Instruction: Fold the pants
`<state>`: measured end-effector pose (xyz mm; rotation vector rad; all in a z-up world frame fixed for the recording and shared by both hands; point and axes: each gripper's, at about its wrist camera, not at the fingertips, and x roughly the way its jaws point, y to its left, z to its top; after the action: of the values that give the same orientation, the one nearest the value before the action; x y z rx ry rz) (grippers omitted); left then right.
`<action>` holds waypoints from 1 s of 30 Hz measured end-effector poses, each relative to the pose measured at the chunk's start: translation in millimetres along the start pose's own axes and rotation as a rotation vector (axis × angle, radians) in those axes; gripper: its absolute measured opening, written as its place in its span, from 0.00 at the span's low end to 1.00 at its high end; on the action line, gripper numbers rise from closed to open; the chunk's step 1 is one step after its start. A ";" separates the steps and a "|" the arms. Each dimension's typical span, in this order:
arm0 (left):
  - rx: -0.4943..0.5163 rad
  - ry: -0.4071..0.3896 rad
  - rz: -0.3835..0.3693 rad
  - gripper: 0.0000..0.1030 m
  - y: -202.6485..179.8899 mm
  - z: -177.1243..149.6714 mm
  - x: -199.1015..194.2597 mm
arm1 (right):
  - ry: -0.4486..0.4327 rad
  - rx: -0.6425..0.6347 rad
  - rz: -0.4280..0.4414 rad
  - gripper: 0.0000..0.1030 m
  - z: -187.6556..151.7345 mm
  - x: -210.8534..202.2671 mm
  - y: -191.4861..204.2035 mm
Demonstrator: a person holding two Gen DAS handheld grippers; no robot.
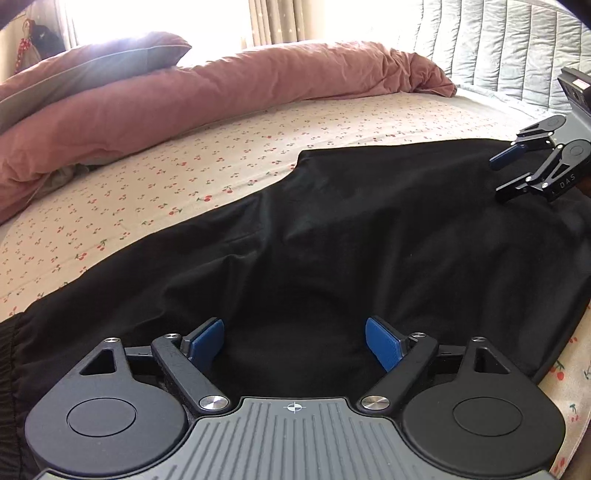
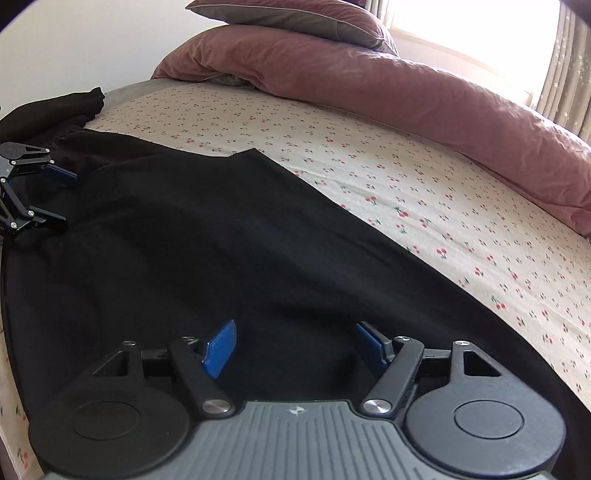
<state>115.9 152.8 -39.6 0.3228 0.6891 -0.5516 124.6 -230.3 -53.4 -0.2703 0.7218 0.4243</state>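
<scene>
Bed [image 1: 332, 122] fills both views, covered by a cream sheet [image 2: 424, 206] printed with small red cherries. Along its far side lies a bunched dusty-pink duvet [image 1: 221, 85], with a grey-edged pillow [image 2: 295, 18] resting on top of it at one end. A quilted pale-grey headboard [image 1: 498, 40] rises behind the bed in the left wrist view, and curtains [image 1: 277, 18] hang by a bright window.

Black pants [image 1: 332, 240] lie spread flat across the near part of the sheet, reaching from one set of tongs to the other. Their gathered waistband sits at the left edge of the left wrist view, and more dark cloth is heaped near the far corner in the right wrist view.

Left tongs [image 1: 294, 345] hover low over the pants with their blue pads wide apart and nothing between them. Right tongs [image 2: 295, 347] are likewise spread wide above the fabric, gripping nothing. Each set shows in the other's view at the pants' opposite end: the right tongs [image 1: 506, 173] and the left tongs [image 2: 62, 199], both parted over the cloth.
</scene>
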 end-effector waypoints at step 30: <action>0.145 0.027 -0.282 0.85 -107.6 12.5 -12.2 | 0.059 0.043 -0.037 0.77 -90.5 -101.9 -30.7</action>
<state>52.4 64.5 -33.1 0.3715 0.7269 -0.8693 18.0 -320.3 -45.9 -0.2559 0.7820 0.3661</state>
